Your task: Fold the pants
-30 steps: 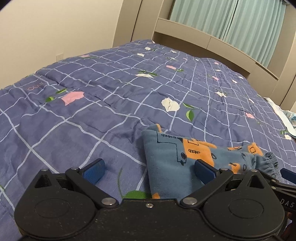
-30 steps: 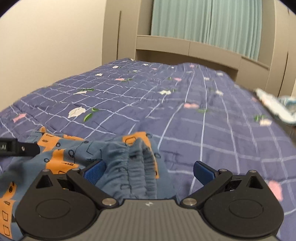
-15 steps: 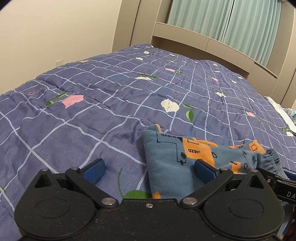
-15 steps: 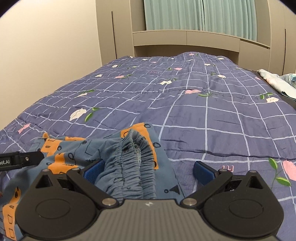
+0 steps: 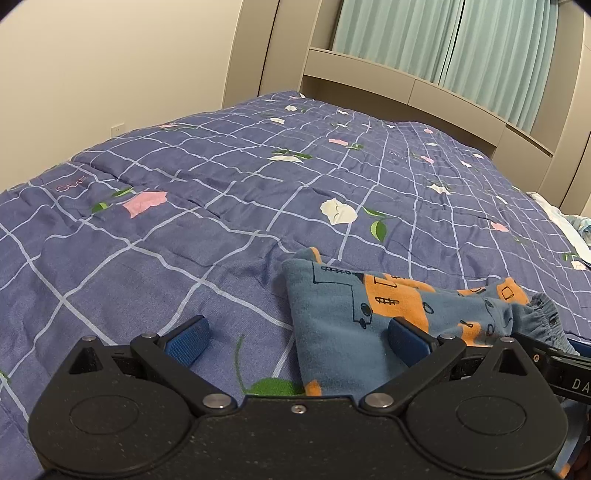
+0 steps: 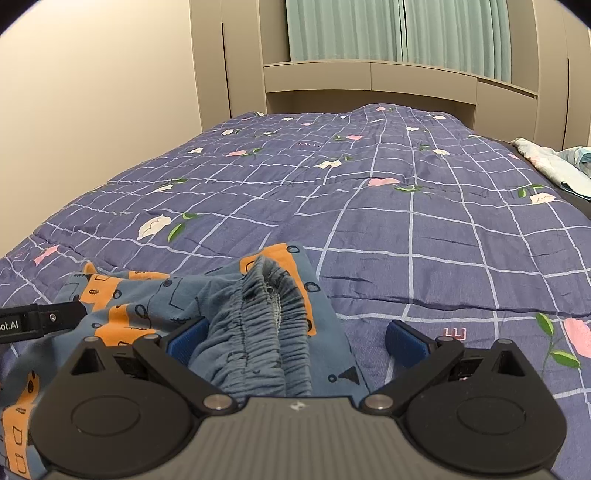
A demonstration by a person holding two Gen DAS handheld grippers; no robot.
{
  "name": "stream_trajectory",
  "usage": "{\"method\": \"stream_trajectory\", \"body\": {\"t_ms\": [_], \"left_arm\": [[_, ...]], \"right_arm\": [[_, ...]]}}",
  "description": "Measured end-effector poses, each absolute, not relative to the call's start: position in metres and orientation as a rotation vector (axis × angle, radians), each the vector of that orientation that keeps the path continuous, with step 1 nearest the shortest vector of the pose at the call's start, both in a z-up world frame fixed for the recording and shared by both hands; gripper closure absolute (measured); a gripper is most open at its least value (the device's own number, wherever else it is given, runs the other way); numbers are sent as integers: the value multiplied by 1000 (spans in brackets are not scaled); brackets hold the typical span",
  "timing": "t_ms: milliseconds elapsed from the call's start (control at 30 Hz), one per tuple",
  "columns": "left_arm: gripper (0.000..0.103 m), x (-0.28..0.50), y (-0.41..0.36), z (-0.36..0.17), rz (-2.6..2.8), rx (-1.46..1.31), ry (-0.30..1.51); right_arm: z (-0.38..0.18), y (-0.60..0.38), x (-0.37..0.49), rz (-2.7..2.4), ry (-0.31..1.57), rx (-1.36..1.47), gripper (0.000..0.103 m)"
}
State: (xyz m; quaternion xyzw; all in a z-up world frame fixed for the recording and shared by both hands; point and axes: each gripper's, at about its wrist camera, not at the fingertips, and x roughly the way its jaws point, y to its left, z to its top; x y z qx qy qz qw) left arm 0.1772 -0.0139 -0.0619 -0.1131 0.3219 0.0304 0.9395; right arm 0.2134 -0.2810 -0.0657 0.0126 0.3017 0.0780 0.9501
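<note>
The left gripper (image 5: 295, 338) has its blue-padded fingers (image 5: 186, 339) spread wide apart and clamped on nothing — one pad sits over bare quilt, the other just over the near edge of the pants (image 5: 343, 325). The right gripper (image 6: 295, 341) is likewise spread, empty, with the gathered elastic waistband (image 6: 266, 321) bunched up between its fingers but not pinched. Judging from this, the pants are already doubled into a short bundle and the step in hand is a fresh grasp for a further fold or a tidy-up; the next move would call for closing the right fingers on the ruffled waistband and the left on the flat folded edge, taking all layers together so none slips loose. The pants lie at the near edge of the bed (image 6: 424, 229), directly in front of both grippers: soft, fleecy-looking blue fabric printed with orange blocks and thin black line drawings, flat and smooth on the left side, puckered into tight ridges at the waistband on the right. Under them the quilt is a thin, slightly wrinkled purple-blue cover with a pale grid and scattered pink and white flowers — beyond it stand a beige headboard shelf (image 6: 369, 79) and pale green curtains (image 6: 399, 29).
</note>
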Motion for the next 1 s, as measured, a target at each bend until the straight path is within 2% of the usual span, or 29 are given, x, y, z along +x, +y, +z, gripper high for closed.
{"method": "stream_trajectory", "body": {"t_ms": [1000], "left_arm": [[1,152,-29,-49,9,-266,821]], "right_arm": [[-67,-284,216,173,633,66,0]]}}
